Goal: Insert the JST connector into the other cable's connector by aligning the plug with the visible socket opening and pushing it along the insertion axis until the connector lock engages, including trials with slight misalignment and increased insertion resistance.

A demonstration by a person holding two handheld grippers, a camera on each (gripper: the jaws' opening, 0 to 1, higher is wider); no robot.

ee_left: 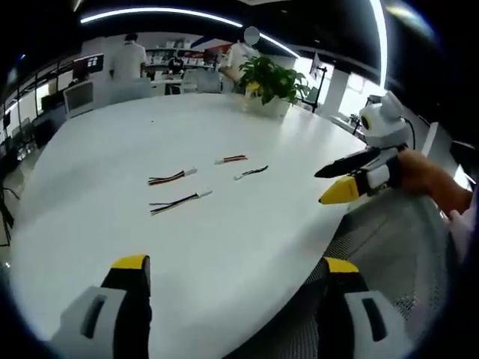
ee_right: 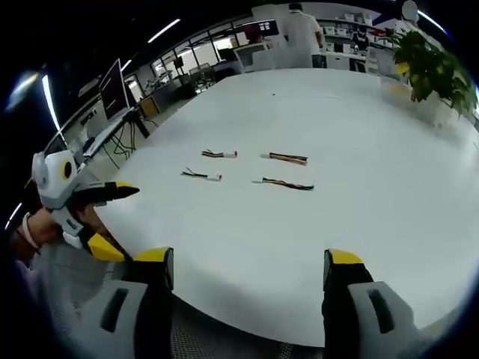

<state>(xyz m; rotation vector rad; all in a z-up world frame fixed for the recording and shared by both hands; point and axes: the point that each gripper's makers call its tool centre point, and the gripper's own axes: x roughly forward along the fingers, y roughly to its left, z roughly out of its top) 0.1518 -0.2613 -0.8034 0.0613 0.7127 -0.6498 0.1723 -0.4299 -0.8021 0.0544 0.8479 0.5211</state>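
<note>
Four short cable leads lie loose near the middle of the white surface (ee_left: 224, 247), each ending in a small pale connector; taking the potted plant (ee_left: 271, 81) at the far edge as the landmark, all four sit on the near side of it, well apart from its pot. In the left gripper view, from left to right: the red-and-black lead (ee_left: 171, 178), the yellow-and-black lead (ee_left: 178, 202) just nearer the person, the orange lead (ee_left: 232, 159) closest to the plant, and the dark lead (ee_left: 251, 173) beside it. None touches another, and none is mated. The left tongs (ee_left: 236, 265) hang spread wide over the near rim, holding nothing. The right tongs (ee_right: 248, 262) are likewise spread and empty; seen from the left gripper view they hover off the surface edge, on the plant's near right. Which two leads form the plug and socket pair I cannot tell; the connectors are too small to read. Risks, as a judgement: the leads are light and unrestrained, so a closing jaw may flick one aside or pinch wire instead of housing. A grip on the wires would let the plug swivel, spoiling alignment. Pushing hard against a skewed socket could bend pins or leave the lock unengaged.
</note>
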